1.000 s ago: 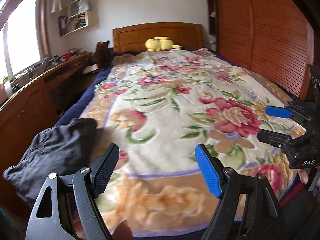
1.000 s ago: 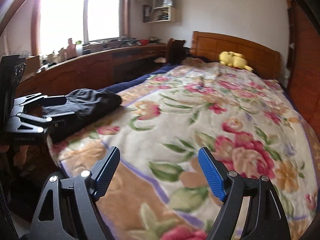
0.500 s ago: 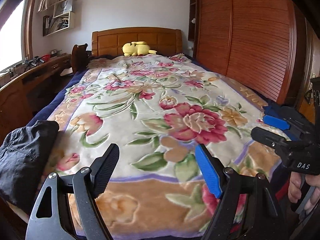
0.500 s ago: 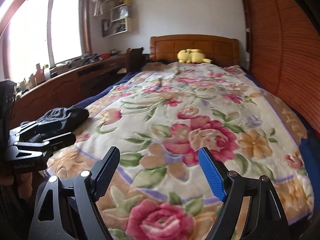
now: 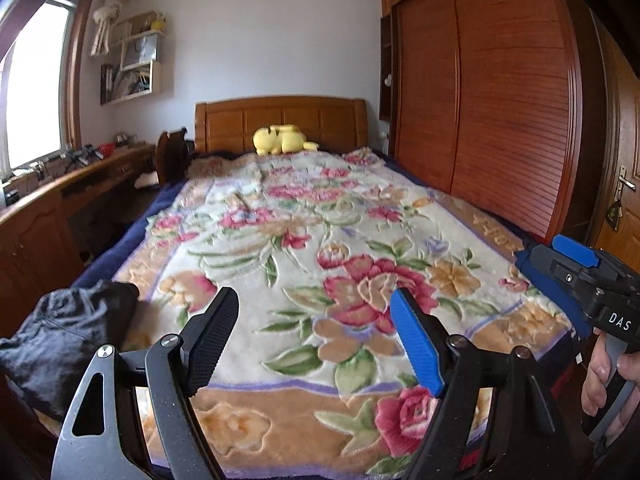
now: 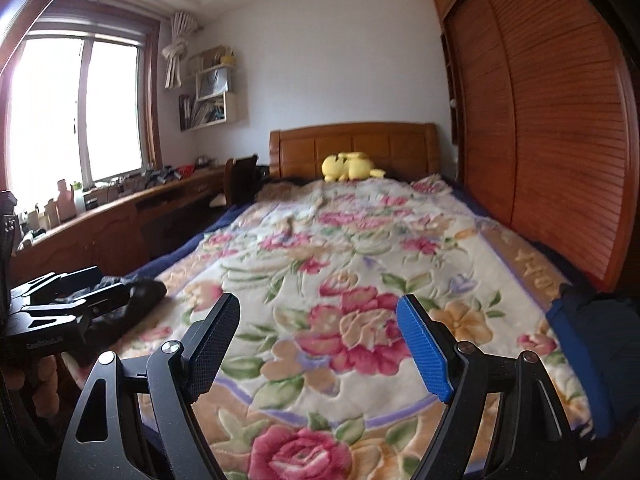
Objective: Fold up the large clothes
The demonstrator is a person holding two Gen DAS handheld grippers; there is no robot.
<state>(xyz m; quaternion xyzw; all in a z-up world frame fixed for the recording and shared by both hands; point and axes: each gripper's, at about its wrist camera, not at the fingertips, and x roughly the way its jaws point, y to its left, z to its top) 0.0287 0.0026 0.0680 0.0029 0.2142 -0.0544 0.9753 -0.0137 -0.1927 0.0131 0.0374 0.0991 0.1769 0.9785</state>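
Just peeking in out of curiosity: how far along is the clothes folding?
Nothing looks folded yet. The crumpled black fabric garment lies bunched at the floral blanket's near corner. Both the left hand-held gripper and right hand-held gripper are open and empty. All folding remains.

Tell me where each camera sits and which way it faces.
Left wrist: on the left gripper at the bed's foot, facing the headboard; the right gripper and a hand show at right.
Right wrist: on the right gripper, same facing; the left gripper shows at left.
Both share: floral blanket, yellow plush, dark garment, wardrobe. Both grippers are open and empty.
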